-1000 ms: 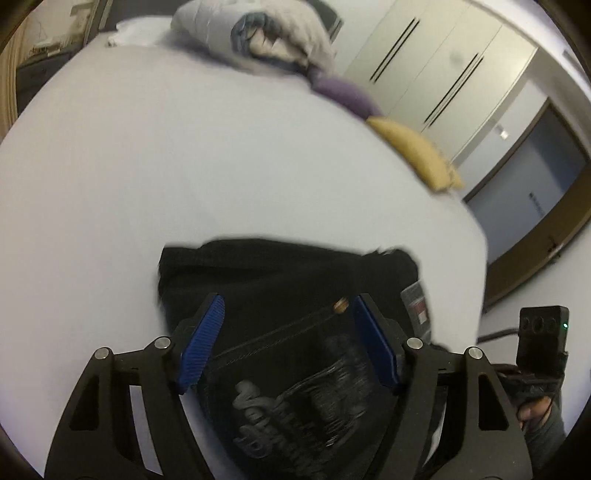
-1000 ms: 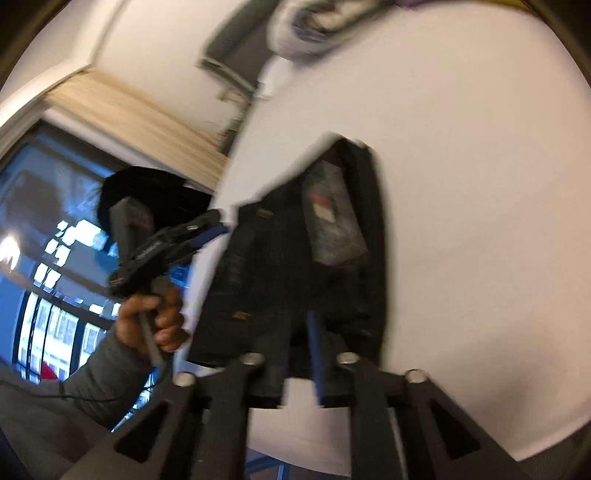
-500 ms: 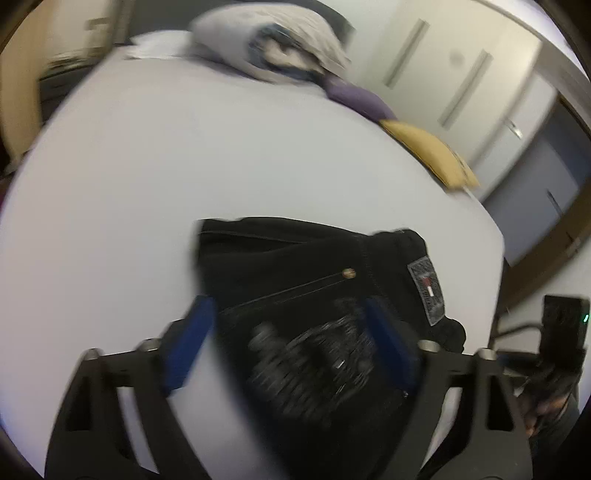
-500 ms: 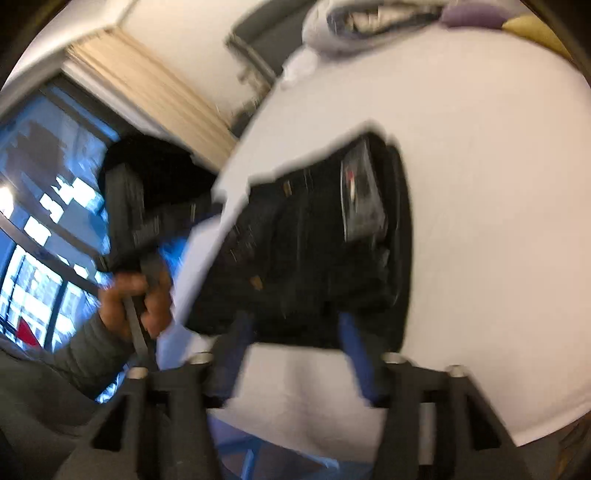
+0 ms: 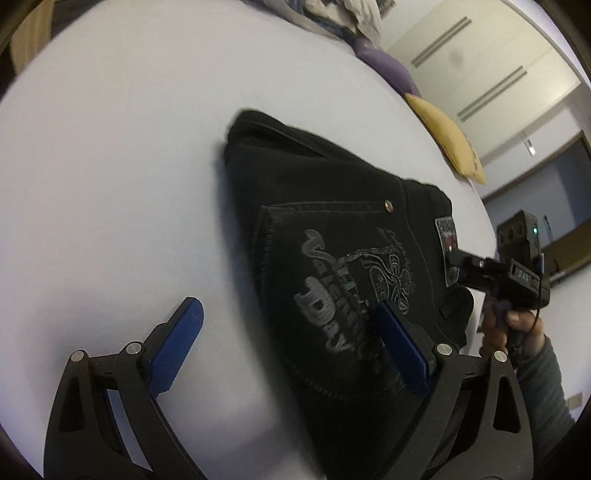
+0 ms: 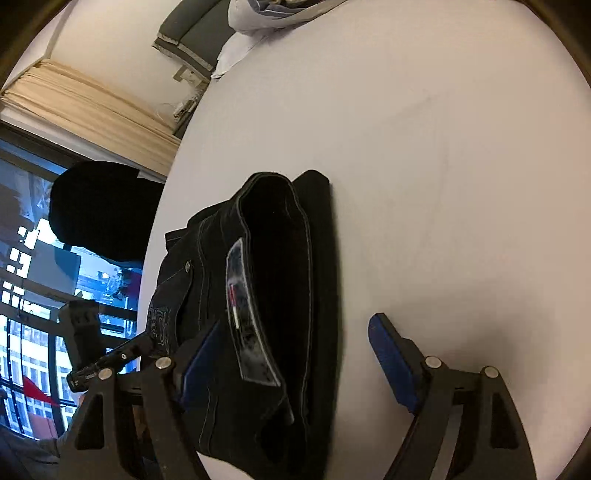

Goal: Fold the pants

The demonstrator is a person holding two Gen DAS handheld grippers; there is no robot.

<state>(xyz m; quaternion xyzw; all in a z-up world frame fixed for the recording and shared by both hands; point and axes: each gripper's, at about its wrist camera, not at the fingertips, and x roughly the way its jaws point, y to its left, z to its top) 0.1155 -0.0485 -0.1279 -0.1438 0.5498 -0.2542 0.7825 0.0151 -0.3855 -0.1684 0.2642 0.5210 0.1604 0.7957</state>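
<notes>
Black pants (image 5: 332, 229) lie folded in a compact stack on the white bed (image 5: 110, 166), back pocket print and waistband label facing up. My left gripper (image 5: 291, 343) hovers at their near edge, its jaws opening wide. One blue pad (image 5: 402, 350) is over the cloth and the other is over bare sheet, neither pressing. In the right wrist view the pants (image 6: 280, 280) show their waistband end. My right gripper (image 6: 295, 360) straddles that end, its jaws opening too, with the pads clear of the cloth. A hand holds each gripper.
A purple pillow (image 5: 384, 66), a yellow pillow (image 5: 447, 133) and a heap of bedding (image 5: 340, 14) lie along the far side of the bed. White wardrobe doors (image 5: 480, 66) stand beyond. A window (image 6: 29, 295) and a curtain (image 6: 85, 107) lie past the bed's left edge.
Both grippers' jaws have spread and let go of the pants, which now rest folded on the bed. Both grippers have sunk closer to the sheet.
</notes>
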